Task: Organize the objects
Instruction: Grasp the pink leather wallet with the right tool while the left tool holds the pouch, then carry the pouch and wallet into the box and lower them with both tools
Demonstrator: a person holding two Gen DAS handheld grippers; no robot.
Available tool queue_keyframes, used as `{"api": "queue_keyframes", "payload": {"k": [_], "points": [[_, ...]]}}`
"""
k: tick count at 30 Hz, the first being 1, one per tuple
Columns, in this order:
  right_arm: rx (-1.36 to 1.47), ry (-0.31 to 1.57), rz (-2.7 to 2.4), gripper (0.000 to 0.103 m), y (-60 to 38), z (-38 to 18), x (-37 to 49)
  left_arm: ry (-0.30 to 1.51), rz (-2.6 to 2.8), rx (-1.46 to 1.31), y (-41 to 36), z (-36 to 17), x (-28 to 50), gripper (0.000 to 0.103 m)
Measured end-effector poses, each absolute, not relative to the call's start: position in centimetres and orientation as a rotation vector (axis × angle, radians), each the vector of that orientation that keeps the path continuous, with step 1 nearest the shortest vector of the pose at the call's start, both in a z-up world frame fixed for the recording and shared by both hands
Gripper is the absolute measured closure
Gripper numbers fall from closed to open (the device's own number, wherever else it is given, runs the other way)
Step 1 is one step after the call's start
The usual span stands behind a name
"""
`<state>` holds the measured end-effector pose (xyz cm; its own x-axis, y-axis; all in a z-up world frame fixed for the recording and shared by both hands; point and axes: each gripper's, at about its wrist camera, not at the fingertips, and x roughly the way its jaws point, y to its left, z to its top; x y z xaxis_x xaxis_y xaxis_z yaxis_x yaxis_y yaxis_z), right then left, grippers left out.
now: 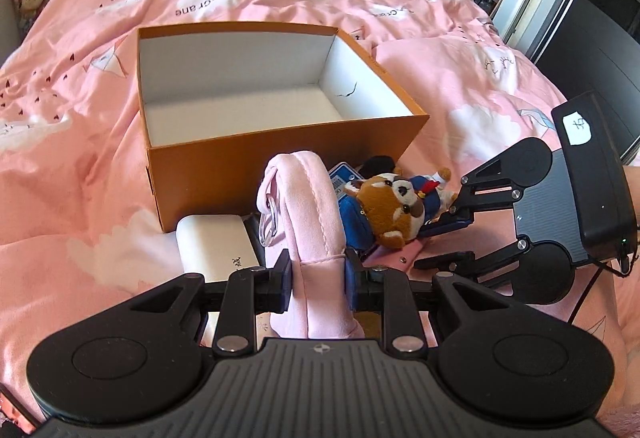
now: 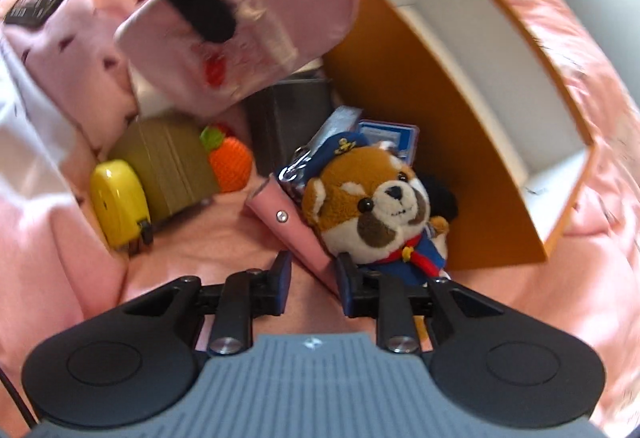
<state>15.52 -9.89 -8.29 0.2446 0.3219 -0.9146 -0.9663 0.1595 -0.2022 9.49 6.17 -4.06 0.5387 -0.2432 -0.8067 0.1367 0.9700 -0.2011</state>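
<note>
An open orange box (image 1: pixel 280 162) with a white inside sits on the pink bed; it also shows in the right wrist view (image 2: pixel 400 118). My left gripper (image 1: pixel 318 276) is shut on a pink pouch (image 1: pixel 316 206) with a clear clip, held just in front of the box; the pouch shows lifted in the right wrist view (image 2: pixel 256 38). My right gripper (image 2: pixel 314 280) is open, low over the bed, with a pink strip (image 2: pixel 288 226) between its fingers and a red panda plush (image 2: pixel 372 206) just beyond. It shows in the left wrist view (image 1: pixel 444 238) beside the plush (image 1: pixel 396 210).
A white power bank (image 1: pixel 216 242) lies left of the pouch. A yellow tape measure (image 2: pixel 118 202), an olive case (image 2: pixel 172 166), an orange knitted toy (image 2: pixel 230 162), a dark box (image 2: pixel 288 118) and blue cards (image 2: pixel 386 136) lie by the orange box.
</note>
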Motion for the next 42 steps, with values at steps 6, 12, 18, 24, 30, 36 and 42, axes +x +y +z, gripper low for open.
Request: {"api": "queue_keyframes", "payload": {"k": [6, 12, 18, 24, 30, 36, 42], "points": [[-1.030, 0.900, 1.200, 0.071, -9.1, -9.2, 17.0, 1.002, -0.239, -0.205, 7.6, -5.1, 10.6, 0.074], [-1.041, 0.890, 1.224, 0.065, -9.1, -10.5, 17.3, 1.007, -0.250, -0.222, 7.9, -5.5, 11.2, 0.074], [-1.034, 0.866, 1.193, 0.073, -9.6, -8.7, 17.4, 0.996, -0.250, -0.213, 7.9, -5.1, 10.7, 0.074], [-0.938, 0.823, 1.160, 0.081, -10.4, -3.5, 16.9, 0.955, -0.264, -0.212, 7.8, -3.7, 9.3, 0.074], [-0.645, 0.871, 1.095, 0.084, -11.6, 1.6, 16.9, 0.903, -0.283, -0.235, 8.1, -1.2, 8.4, 0.074], [-0.287, 0.902, 0.985, 0.084, -12.3, 5.5, 20.0, 0.844, -0.301, -0.276, 9.9, 2.4, 9.7, 0.074], [0.015, 0.872, 0.855, 0.084, -12.3, 7.2, 25.6, 0.792, -0.250, -0.306, 12.1, 5.5, 14.1, 0.074]]}}
